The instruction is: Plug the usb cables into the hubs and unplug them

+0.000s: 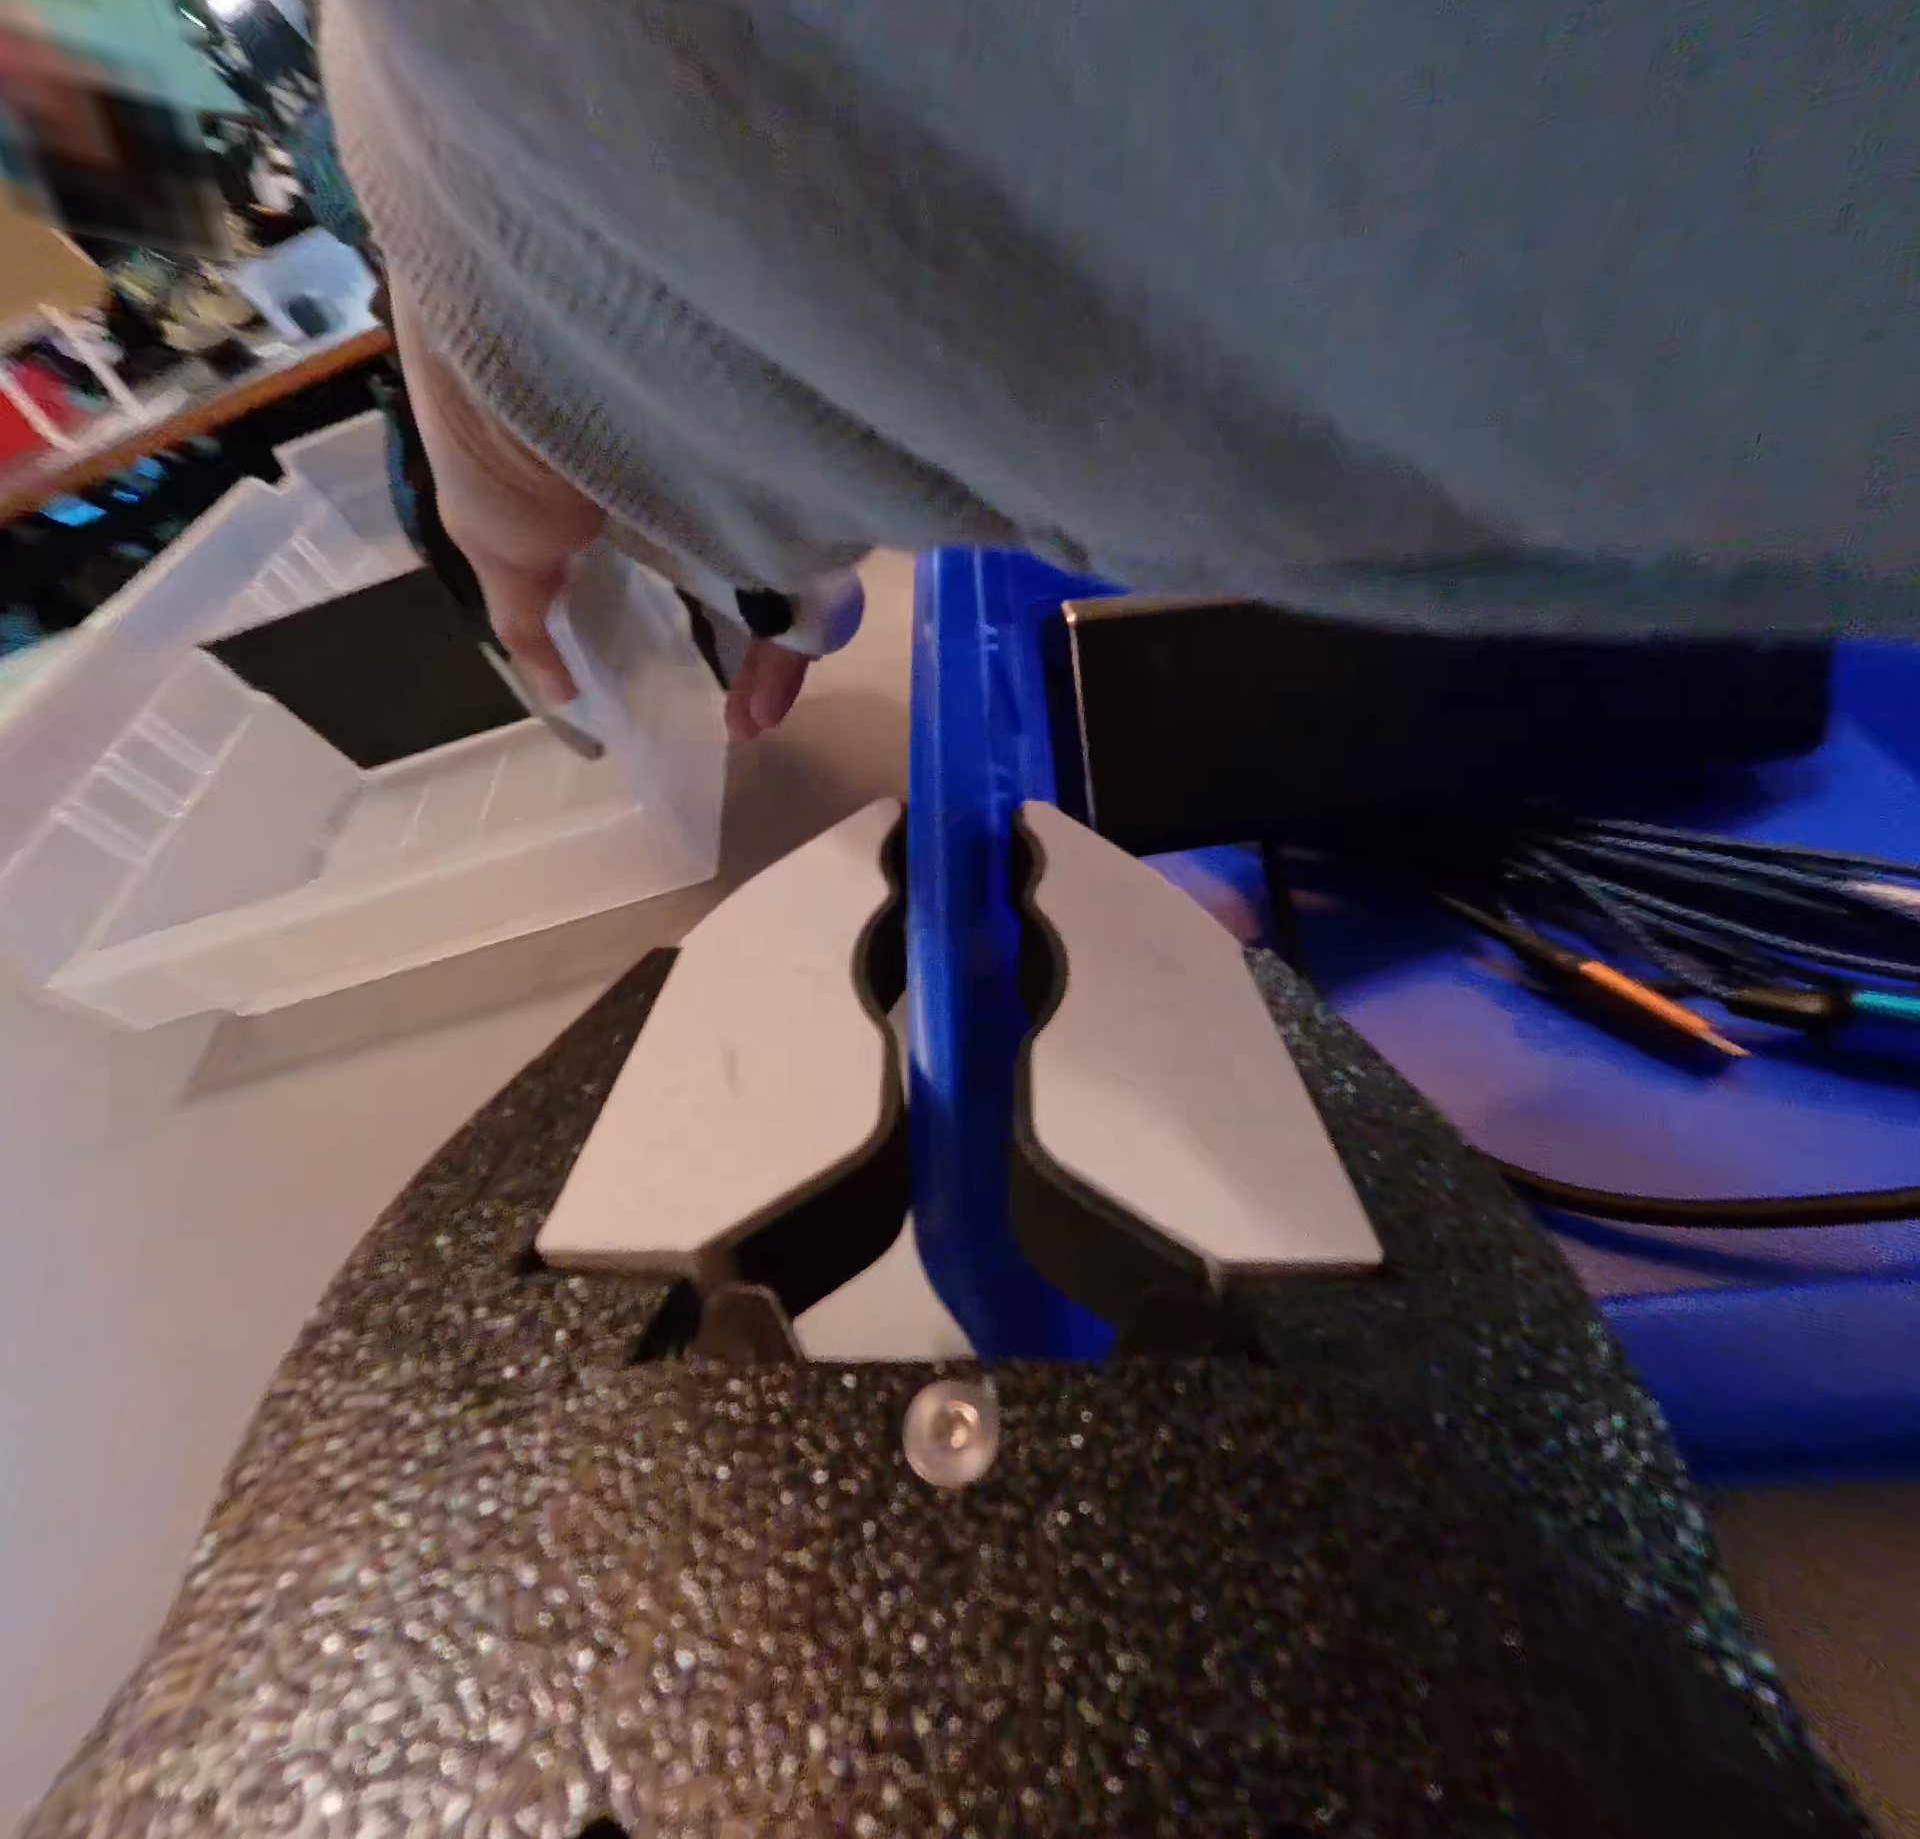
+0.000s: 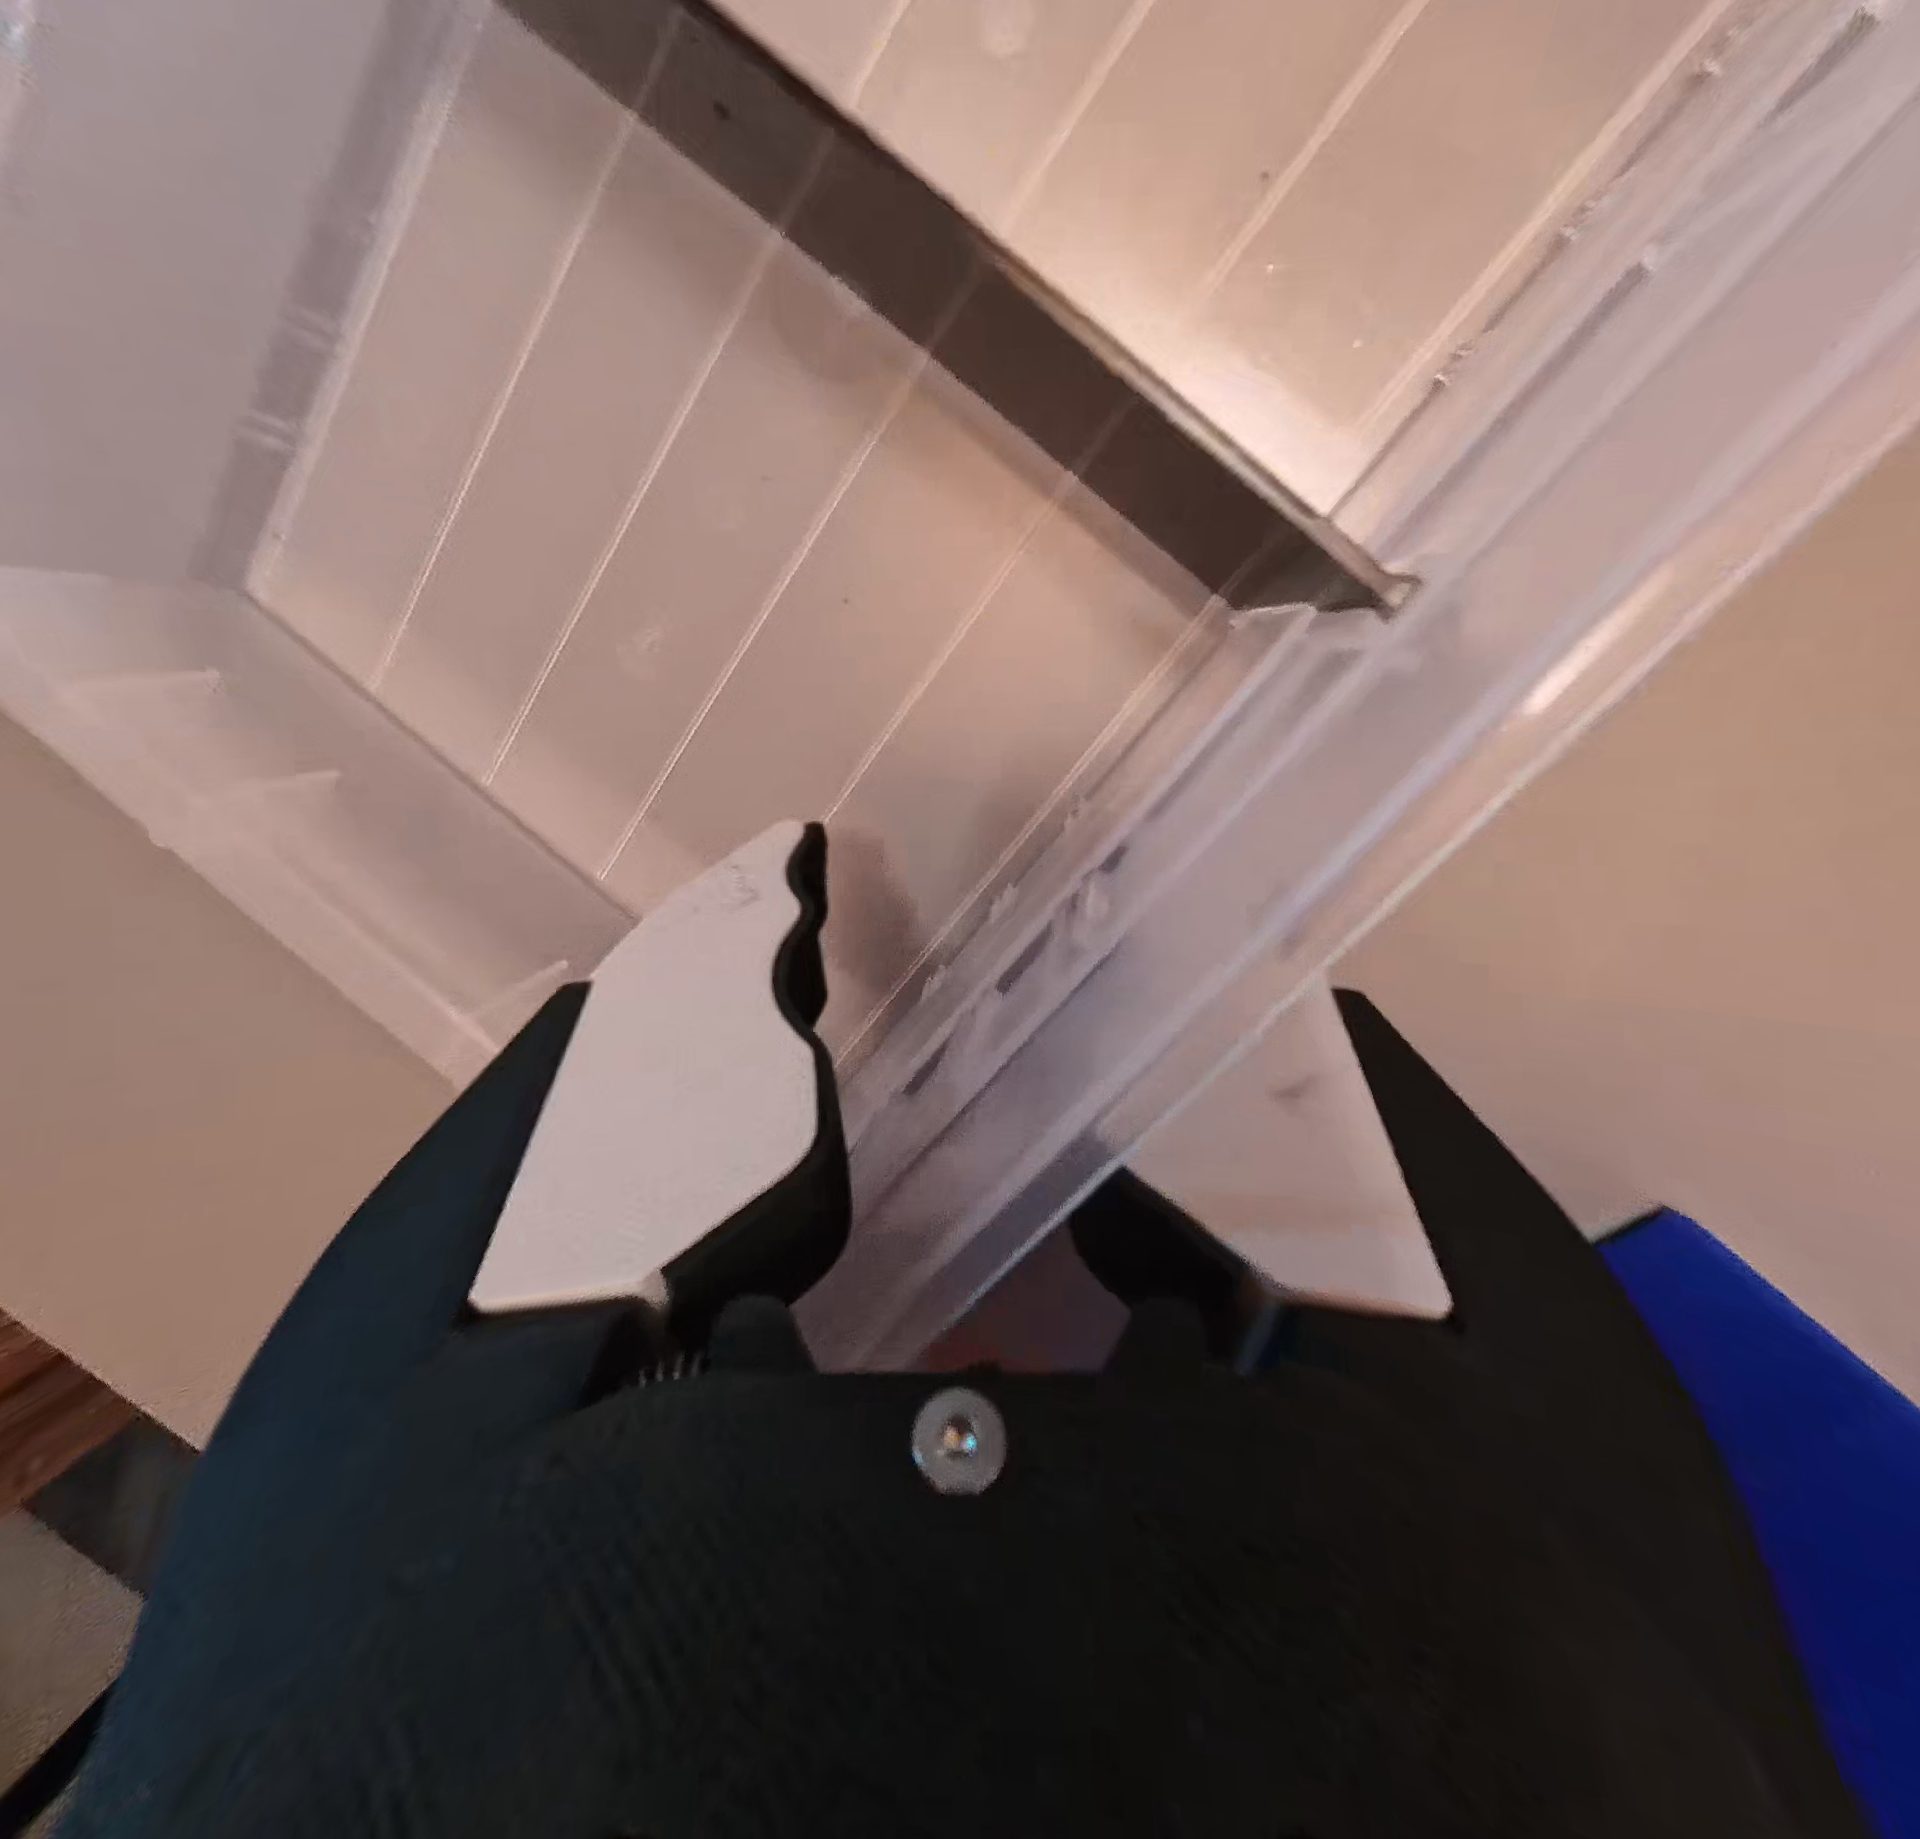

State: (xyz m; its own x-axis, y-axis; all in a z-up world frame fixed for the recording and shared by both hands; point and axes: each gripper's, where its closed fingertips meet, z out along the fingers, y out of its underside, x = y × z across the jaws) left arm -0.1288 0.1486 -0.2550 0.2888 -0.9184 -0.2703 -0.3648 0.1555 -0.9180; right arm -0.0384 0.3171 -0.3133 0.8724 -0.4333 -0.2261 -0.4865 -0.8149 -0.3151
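Two containers sit on the pale tabletop (image 1: pixel 125 1270) in front of me: a deep blue plastic bin (image 1: pixel 961 958) and a clear, ribbed plastic tub (image 1: pixel 312 854).

My left gripper (image 1: pixel 958 854) has its grey fingers (image 1: pixel 748 1041) drawn narrow, one on each side of the blue bin's upright rim, clamping that wall between them. Inside the bin I see a tangle of thin black usb cables (image 1: pixel 1714 906) lying on its floor, one ending in an orange-tipped plug (image 1: pixel 1652 1010), and a flat black box-like piece (image 1: pixel 1403 719) leaning against the far wall; whether that is a hub I cannot tell. A grey knitted sleeve (image 1: pixel 1143 283) fills the top of the left wrist view, with a hand (image 1: pixel 520 542) at the clear tub's near corner.

My right gripper (image 2: pixel 935 958) closes its fingers (image 2: pixel 686 1072) on the clear tub's rim (image 2: pixel 1195 906), which runs diagonally between them; the right-hand finger shows only dimly through the plastic. Through the tub I see ridged walls and a dark strip (image 2: pixel 987 314), and nothing I can make out lying in it. A corner of the blue bin peeks in at the lower right.
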